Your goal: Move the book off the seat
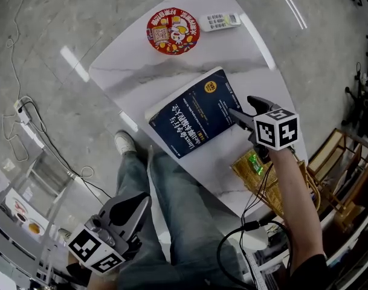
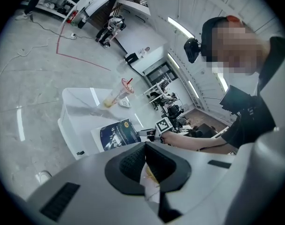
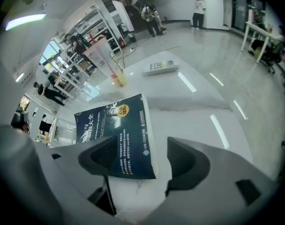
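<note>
A dark blue book (image 1: 196, 119) with white print lies flat on the white marble-look table (image 1: 129, 71). My right gripper (image 1: 243, 106) hangs over the book's right edge, pointing steeply down. In the right gripper view its jaws (image 3: 140, 161) stand wide apart, and the book's (image 3: 116, 135) near corner lies between them, untouched by the pads. My left gripper (image 1: 135, 207) sits low by the person's lap, far from the book. In the left gripper view its jaws (image 2: 144, 161) meet with nothing gripped, and the book (image 2: 118, 134) shows small on the table beyond.
A plastic drink cup with a red lid (image 1: 172, 30) and a white remote (image 1: 220, 22) stand at the table's far end. A yellow-green bag (image 1: 256, 168) and wooden furniture (image 1: 341, 162) crowd the right. The person's jeans and shoe (image 1: 126, 142) are below the table edge.
</note>
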Demonstrator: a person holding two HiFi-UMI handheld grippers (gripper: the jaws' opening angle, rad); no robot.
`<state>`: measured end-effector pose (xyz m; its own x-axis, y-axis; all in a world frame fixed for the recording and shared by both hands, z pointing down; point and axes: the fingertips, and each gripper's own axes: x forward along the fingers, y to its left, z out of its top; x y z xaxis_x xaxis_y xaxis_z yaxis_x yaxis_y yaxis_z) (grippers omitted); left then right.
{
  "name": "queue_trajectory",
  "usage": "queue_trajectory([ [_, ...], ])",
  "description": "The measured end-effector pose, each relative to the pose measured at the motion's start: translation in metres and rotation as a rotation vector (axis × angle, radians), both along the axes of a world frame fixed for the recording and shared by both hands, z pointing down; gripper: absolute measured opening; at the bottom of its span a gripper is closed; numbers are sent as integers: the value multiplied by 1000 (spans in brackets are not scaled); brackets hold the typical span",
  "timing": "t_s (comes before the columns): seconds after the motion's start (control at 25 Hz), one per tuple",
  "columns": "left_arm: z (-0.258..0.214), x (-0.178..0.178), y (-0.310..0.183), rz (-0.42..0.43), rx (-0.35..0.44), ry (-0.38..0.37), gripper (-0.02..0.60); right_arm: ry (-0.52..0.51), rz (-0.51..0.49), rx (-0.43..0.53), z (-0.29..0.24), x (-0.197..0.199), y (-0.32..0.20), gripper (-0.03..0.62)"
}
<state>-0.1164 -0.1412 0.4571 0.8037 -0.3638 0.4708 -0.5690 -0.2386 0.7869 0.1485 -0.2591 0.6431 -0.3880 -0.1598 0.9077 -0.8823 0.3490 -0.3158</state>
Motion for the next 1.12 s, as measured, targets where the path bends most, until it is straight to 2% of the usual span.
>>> queue_trajectory([
  [0.2, 1, -8, 1, 10, 13, -1, 6, 30, 68, 54, -18, 15, -8, 342],
  [0.4, -2, -19, 0, 18, 32, 7, 6, 36, 124, 112, -43, 6, -5, 325],
  [0.56, -14, -32, -4, 15, 60, 13, 6, 71, 94, 183, -69, -23, -2, 268],
  [0.72, -21, -48, -9, 28, 107, 12, 6, 100, 68, 261, -97, -56, -2, 135],
  [0.8, -29, -63, -11, 14, 120, 11, 6, 74, 80, 294, -117, -79, 0, 99],
  [0.92, -54, -83, -18, 1, 154, 7, 6, 30, 101, 342, -156, -112, 3, 77],
  [1.12, -105, -108, -37, -7, 239, 0, 6, -24, 120, 399, -219, -157, 4, 75],
])
